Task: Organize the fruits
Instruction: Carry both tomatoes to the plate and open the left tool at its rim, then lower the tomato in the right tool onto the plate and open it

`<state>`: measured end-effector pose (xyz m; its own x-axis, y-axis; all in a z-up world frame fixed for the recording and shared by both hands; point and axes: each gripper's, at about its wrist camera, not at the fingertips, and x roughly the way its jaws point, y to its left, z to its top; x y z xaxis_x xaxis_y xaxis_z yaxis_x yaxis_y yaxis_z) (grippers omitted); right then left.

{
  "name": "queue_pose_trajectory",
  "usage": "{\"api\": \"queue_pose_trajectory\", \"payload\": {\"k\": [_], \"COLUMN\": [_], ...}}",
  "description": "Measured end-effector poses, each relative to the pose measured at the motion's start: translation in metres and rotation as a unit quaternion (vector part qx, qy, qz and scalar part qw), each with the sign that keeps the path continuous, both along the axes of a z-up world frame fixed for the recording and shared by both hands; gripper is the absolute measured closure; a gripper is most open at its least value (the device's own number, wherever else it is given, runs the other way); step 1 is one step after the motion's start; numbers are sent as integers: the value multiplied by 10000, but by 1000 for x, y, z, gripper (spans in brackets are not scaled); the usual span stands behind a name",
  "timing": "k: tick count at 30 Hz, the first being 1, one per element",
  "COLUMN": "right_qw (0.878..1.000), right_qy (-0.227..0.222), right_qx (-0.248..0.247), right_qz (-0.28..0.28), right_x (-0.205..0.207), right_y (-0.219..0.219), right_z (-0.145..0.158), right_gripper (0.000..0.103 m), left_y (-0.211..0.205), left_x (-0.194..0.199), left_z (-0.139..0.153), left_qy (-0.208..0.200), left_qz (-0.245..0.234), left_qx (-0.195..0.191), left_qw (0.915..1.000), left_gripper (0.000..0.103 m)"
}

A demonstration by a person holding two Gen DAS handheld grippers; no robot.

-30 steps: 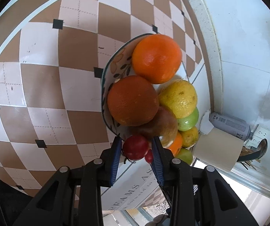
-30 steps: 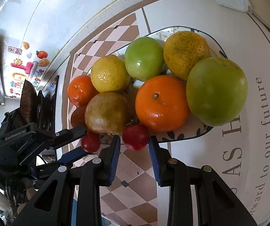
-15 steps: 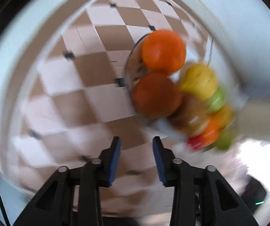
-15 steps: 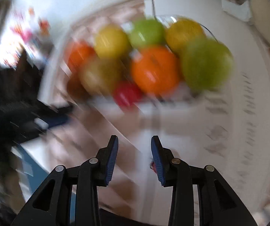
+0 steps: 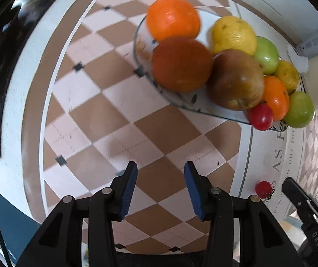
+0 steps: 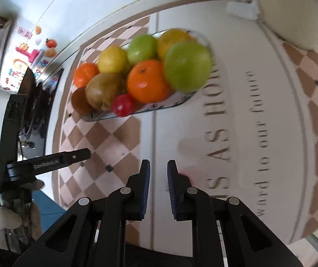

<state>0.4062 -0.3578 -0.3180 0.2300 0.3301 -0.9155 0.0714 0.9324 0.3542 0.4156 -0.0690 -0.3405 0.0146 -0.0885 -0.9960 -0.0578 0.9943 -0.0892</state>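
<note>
A patterned oval plate (image 5: 187, 104) (image 6: 176, 105) holds several fruits: oranges (image 5: 173, 17) (image 6: 146, 81), green apples (image 6: 187, 65), a lemon (image 5: 233, 34) and a brown pear (image 5: 236, 79). One red cherry tomato (image 5: 260, 116) (image 6: 123, 105) rests at the plate's near rim. A second red tomato (image 5: 263, 189) lies on the mat, off the plate; in the right wrist view it is mostly hidden behind my right finger (image 6: 186, 175). My left gripper (image 5: 160, 189) is open and empty above the checkered mat. My right gripper (image 6: 158, 184) is open and empty.
The checkered mat (image 5: 114, 111) with printed lettering (image 6: 221, 133) covers the counter. A paper towel roll (image 6: 292, 11) stands behind the plate. Dark kitchen items (image 6: 36, 102) sit at the left. The left gripper's body (image 6: 36, 164) shows in the right wrist view.
Both grippers have let go of their red tomatoes and pulled back from the plate. One tomato sits at the plate's rim, another lies on the mat. Left jaws are wider.
</note>
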Motion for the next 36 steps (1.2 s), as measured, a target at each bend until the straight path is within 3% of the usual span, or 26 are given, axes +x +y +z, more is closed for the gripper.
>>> {"api": "queue_pose_trajectory", "payload": {"k": [1,3,5,7,14,19,21,22,23,28,30,32,36], "right_qw": [9999,9994,9984,9985,9975,9961,9959,9960,9960,9952,9957,9948,9951], "right_qy": [65,334,523,535,520,787,810,797,788,861,805,826,745], "right_qx": [-69,-60,-184,-18,-197,372,377,350,353,188,102,-116,-135], "right_qz": [34,59,103,137,435,126,135,185,224,423,453,582,633], "right_x": [0,-1,-5,-7,-3,-2,-4,-5,-6,-5,-6,-7,-10], "right_y": [-3,-8,-3,-1,13,7,7,8,10,24,25,29,32], "right_z": [-2,-16,-28,-30,-29,-32,-31,-30,-30,-38,-38,-41,-38], "right_gripper": [85,85,85,85,84,83,64,49,47,47,55,69,72], "left_y": [-3,-10,-17,-24,-40,-36,-33,-31,-29,-25,-23,-23,-21], "left_x": [1,1,2,7,17,17,15,15,14,9,9,7,7], "left_z": [1,2,2,7,13,17,18,18,19,27,29,30,31], "left_qy": [-28,-88,-111,-175,-358,-432,-456,-462,-474,-509,-528,-552,-608], "left_qz": [-51,-166,-257,-372,-462,-461,-458,-455,-455,-478,-481,-483,-459], "left_qx": [46,107,189,279,451,499,497,495,491,500,516,530,567], "left_qw": [10000,9998,9994,9988,9973,9968,9967,9967,9966,9963,9961,9959,9955], "left_gripper": [58,28,14,13,10,10,10,10,10,10,10,10,10]}}
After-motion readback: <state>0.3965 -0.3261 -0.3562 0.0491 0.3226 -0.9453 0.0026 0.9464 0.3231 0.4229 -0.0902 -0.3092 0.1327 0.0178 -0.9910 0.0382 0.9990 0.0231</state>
